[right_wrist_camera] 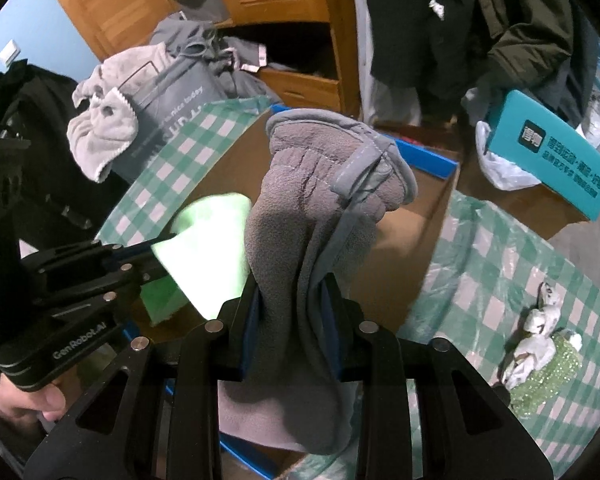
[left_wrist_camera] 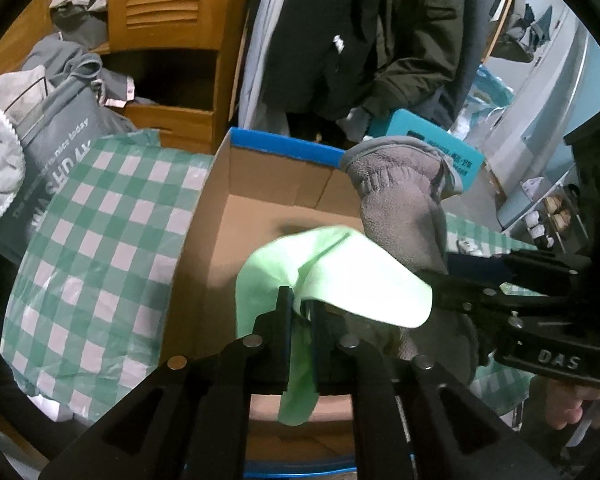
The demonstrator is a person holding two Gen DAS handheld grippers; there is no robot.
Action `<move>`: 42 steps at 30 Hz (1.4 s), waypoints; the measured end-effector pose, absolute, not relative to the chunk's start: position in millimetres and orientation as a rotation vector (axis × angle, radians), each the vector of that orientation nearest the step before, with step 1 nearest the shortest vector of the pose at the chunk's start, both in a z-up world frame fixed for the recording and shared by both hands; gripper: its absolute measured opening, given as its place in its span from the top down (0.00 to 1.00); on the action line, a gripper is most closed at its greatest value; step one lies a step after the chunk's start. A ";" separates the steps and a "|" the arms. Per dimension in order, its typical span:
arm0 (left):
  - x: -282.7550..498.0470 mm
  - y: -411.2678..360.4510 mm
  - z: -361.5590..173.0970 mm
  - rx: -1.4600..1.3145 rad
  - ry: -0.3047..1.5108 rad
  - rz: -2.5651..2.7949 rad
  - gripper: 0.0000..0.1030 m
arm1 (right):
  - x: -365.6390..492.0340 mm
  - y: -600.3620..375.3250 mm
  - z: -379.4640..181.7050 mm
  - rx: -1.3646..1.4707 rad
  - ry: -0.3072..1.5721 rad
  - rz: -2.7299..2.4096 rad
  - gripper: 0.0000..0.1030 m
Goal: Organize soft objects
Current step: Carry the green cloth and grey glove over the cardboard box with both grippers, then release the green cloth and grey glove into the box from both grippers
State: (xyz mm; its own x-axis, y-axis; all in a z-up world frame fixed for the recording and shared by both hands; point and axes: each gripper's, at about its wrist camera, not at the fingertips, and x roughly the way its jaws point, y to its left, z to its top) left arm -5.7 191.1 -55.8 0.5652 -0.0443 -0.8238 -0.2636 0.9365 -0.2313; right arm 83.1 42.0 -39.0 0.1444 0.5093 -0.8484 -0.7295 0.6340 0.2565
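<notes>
We find the left tool clamped on the green cloth, and the right tool clamped on the grey glove, its long axis running forward. Both hang above the open cardboard box, directly beneath the tools.

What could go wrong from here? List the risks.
1. The green cloth and grey glove hang close together over the cardboard box; releasing one may snag the other.
2. The left gripper and right gripper nearly cross, so they could collide.
</notes>
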 end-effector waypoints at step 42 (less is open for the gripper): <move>15.8 98.0 -41.3 -0.198 0.979 0.003 0.36 | 94.7 -69.8 -26.0 -0.166 1.055 0.757 0.32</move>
State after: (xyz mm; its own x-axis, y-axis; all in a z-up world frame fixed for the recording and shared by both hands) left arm 15.8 98.0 -41.3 0.5595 -0.0866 -0.8243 -0.0917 0.9820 -0.1654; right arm 94.7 -69.8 -26.0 0.2709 0.4830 -0.8327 -0.6341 0.7403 0.2232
